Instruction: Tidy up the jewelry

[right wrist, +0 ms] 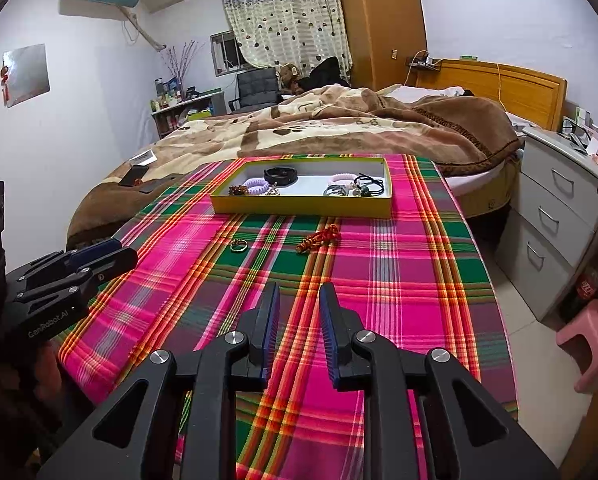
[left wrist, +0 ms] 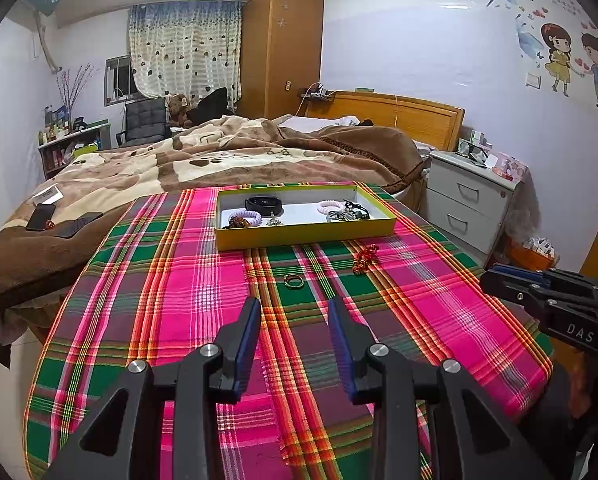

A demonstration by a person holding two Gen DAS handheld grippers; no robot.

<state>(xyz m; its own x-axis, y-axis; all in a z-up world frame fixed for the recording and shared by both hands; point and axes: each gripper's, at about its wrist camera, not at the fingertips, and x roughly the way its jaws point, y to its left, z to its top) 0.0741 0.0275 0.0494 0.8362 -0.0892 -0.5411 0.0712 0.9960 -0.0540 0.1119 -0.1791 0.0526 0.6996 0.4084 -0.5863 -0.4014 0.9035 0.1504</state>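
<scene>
Ahead of our left gripper (left wrist: 294, 308), jaws apart and empty, the ring (left wrist: 293, 281) lies flat on the cloth (left wrist: 179, 280), short of the tray (left wrist: 305, 236). Our right gripper (right wrist: 299, 294), also apart and empty, faces the red charm (right wrist: 319, 239), which runs slantwise.

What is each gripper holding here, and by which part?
Nothing. The left gripper and right gripper are both open and empty above the plaid cloth. The ring and the red ornament lie untouched on it.
</scene>
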